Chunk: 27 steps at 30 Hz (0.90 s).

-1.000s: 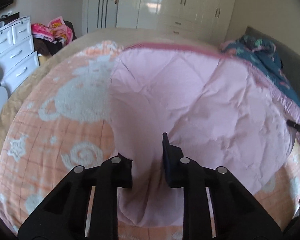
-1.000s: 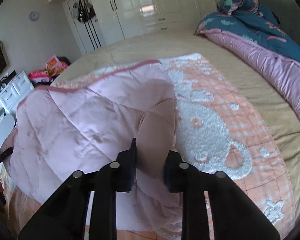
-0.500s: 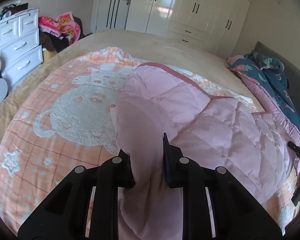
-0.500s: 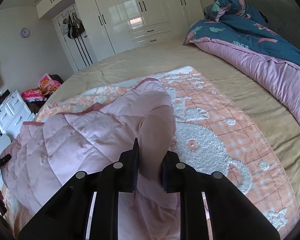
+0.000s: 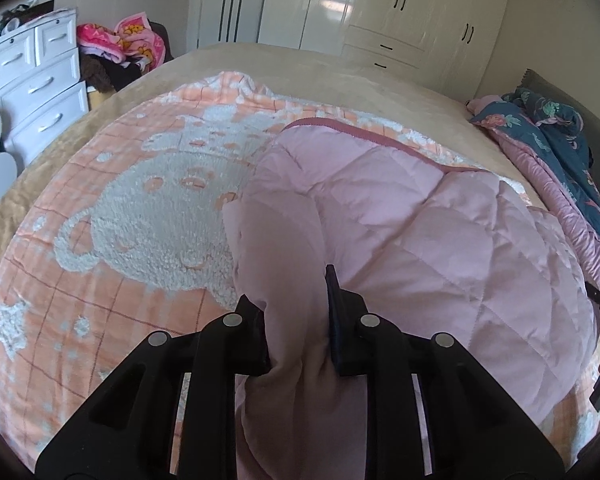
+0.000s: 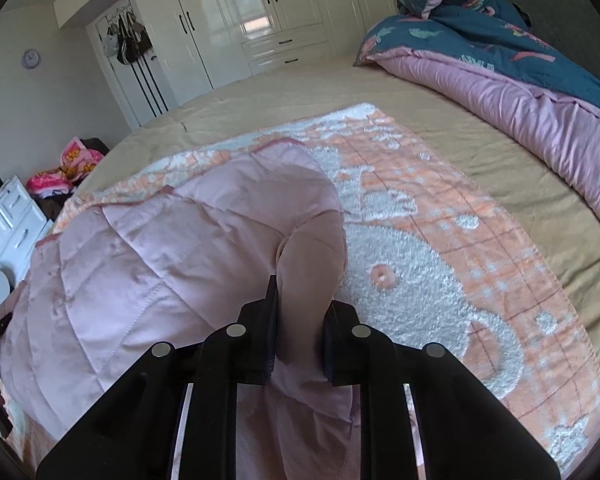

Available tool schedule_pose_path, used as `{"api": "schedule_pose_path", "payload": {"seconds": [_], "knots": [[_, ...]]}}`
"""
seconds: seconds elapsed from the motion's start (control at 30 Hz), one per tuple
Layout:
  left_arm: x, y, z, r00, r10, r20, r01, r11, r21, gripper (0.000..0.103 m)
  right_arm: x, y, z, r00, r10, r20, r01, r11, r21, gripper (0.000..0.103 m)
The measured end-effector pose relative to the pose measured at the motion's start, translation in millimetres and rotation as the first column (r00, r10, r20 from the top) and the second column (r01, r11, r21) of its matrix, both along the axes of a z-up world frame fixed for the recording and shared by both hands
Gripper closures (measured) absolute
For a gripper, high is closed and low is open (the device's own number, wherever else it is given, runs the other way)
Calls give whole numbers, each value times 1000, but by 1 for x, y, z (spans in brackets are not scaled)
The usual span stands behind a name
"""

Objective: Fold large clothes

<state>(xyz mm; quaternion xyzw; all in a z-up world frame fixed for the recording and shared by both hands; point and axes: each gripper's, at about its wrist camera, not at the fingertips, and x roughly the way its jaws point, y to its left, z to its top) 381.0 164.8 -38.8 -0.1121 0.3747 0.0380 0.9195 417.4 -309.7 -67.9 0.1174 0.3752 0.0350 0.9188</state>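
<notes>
Each gripper is clamped on a bunched corner of the large quilted blanket, pale pink satin on one face and peach plush with white bear figures on the other point(image 5: 440, 248), which lies spread on the tan-covered bed point(image 6: 440, 120). The left gripper point(image 5: 296, 316) has its jaws closed on a thick wad of the pink face, and the right gripper point(image 6: 300, 320) pinches a similar wad, so the near edge is lifted and partly turned over the peach side. The fold looks roughly half carried; the raised pink layer billows between the two grips, with its maroon piping edge point(image 5: 364, 140) short of the far edge of the plush side. The main risk is slippage: the satin is slick and the wads are fat, so a quick pull may draw cloth out of one pair of jaws and drop that corner. If the two hands travel unevenly, the fold line would skew and the edges would not meet. The sagging middle may also trap air or crease under itself when laid down. The blue floral duvet with mauve lining point(image 6: 500, 52) lies well apart, clear of the fold.
</notes>
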Motion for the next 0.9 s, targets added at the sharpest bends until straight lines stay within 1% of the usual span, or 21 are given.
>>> {"api": "schedule_pose_path", "payload": {"seconds": [0.07, 0.17, 0.37, 0.47, 0.53, 0.63, 0.7, 0.77, 0.83, 0.87, 0.9], "knots": [[1, 1, -2, 1000, 5, -5, -5, 1000, -3, 88, 1, -2, -5, 1000, -1, -21, 1, 1000, -1, 86], [0, -1, -4, 1000, 7, -9, -7, 1000, 11, 88, 0, -7, -7, 1000, -4, -29, 5, 1000, 26, 85], [0, -3, -2, 1000, 9, -12, -9, 1000, 15, 88, -4, -7, -5, 999, -10, -40, 11, 1000, 17, 79], [0, -2, -2, 1000, 9, -15, -9, 1000, 18, 88, -9, -11, -1, 999, -24, -41, 26, 999, 32, 69], [0, -1, -2, 1000, 8, -17, -8, 1000, 17, 88, -13, -13, 2, 999, -37, -37, 38, 999, 38, 47], [1, -2, -2, 1000, 9, -15, -9, 1000, 18, 88, -24, -15, 11, 997, -71, -8, 71, 997, 40, 33], [0, -3, -1, 1000, 10, -17, -10, 1000, 17, 88, -30, -14, 18, 997, -74, 17, 73, 996, 42, 27], [1, -3, -1, 1000, 10, -17, -10, 1000, 20, 87, -35, -12, 25, 997, -73, 31, 72, 997, 43, 24], [0, -3, 0, 1000, 12, -21, -11, 1000, 23, 86, -40, -10, 32, 996, -72, 48, 70, 997, 39, 17], [-1, -2, 0, 1000, 15, -22, -15, 1000, 22, 84, -43, -8, 37, 996, -71, 62, 69, 997, 36, 16], [-2, -1, 1, 1000, 15, -25, -15, 1000, 19, 79, -45, -7, 40, 995, -69, 71, 66, 997, 34, 14]]}}
